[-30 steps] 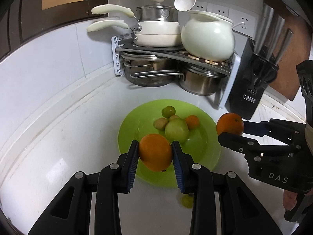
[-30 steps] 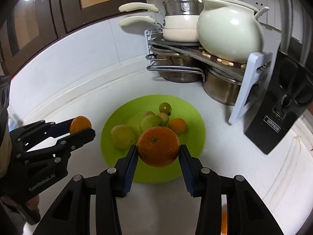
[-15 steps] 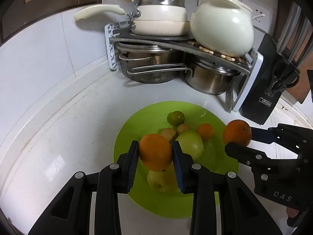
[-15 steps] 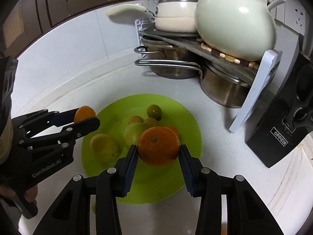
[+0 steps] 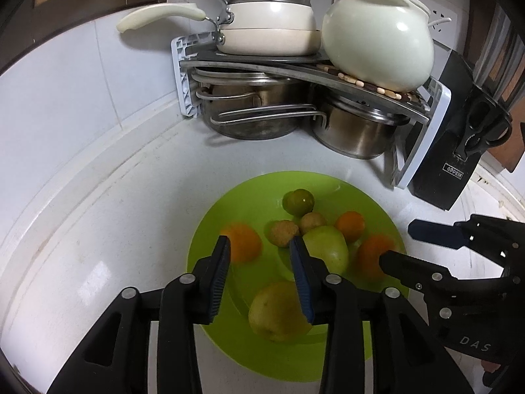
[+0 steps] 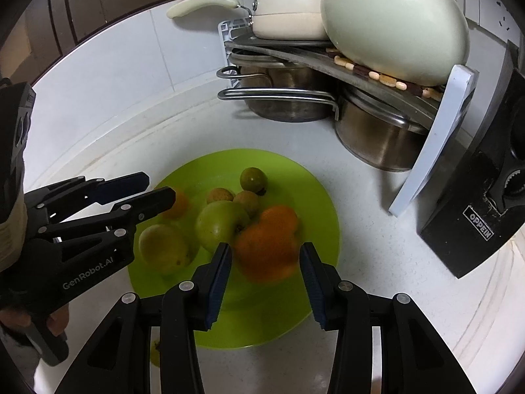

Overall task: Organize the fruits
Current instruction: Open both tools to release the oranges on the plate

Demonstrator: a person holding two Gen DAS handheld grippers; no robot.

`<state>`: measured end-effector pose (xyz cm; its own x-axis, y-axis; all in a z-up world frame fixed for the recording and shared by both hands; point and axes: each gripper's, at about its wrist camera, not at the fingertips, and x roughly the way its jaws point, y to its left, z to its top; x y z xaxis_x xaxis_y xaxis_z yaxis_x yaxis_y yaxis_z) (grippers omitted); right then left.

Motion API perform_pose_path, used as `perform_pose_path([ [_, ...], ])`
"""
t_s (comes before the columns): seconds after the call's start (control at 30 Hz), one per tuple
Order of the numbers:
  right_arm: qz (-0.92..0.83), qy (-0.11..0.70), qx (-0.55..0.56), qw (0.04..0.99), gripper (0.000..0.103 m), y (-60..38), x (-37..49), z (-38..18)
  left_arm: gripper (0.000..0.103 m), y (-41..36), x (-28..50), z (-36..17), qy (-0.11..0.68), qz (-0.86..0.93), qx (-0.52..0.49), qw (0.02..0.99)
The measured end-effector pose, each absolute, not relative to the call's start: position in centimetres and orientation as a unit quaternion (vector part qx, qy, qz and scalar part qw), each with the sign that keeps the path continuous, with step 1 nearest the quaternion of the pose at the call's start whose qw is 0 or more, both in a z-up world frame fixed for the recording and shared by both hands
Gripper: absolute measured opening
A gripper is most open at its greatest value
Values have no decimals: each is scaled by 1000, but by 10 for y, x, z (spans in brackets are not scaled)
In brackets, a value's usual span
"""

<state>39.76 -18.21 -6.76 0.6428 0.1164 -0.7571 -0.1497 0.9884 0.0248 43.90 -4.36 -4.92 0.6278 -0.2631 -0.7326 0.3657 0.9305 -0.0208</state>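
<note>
A lime green plate (image 5: 331, 184) (image 6: 315, 193) lies on the white counter with several fruits. My left gripper (image 5: 260, 246) is open above the plate; a blurred orange (image 5: 244, 243) lies just beyond its left finger, loose on the plate. My right gripper (image 6: 265, 252) is open; a blurred orange (image 6: 265, 256) sits between and beyond its fingers, not clamped. A green apple (image 5: 328, 246) (image 6: 218, 226), a yellow-green pear (image 5: 275, 312) (image 6: 162, 249), a small green fruit (image 5: 298, 201) (image 6: 253, 180), two brown fruits and a small orange (image 5: 351, 226) lie on the plate.
A pot rack (image 5: 295, 65) with steel pots, white pans and a white ceramic pot (image 5: 377, 42) stands behind the plate. A black knife block (image 5: 459, 151) (image 6: 485, 197) is at the right. A small fruit (image 6: 156, 351) lies on the counter below the plate's near edge.
Both grippers moved forward over the plate and opened. Each orange has left its jaws and dropped onto the plate, blurred by motion.
</note>
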Motion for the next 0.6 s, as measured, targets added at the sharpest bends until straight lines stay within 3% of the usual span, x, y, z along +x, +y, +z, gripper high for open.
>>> perform_pose_path([
  [0.07,72,412,-20,908,50,-182,394,-65,45,-43,435,-47,392,-175,64,901],
  [0.6,75,375,-10,924,50,-183,359,-37,48,-32,391,-15,358,-170,55,917],
])
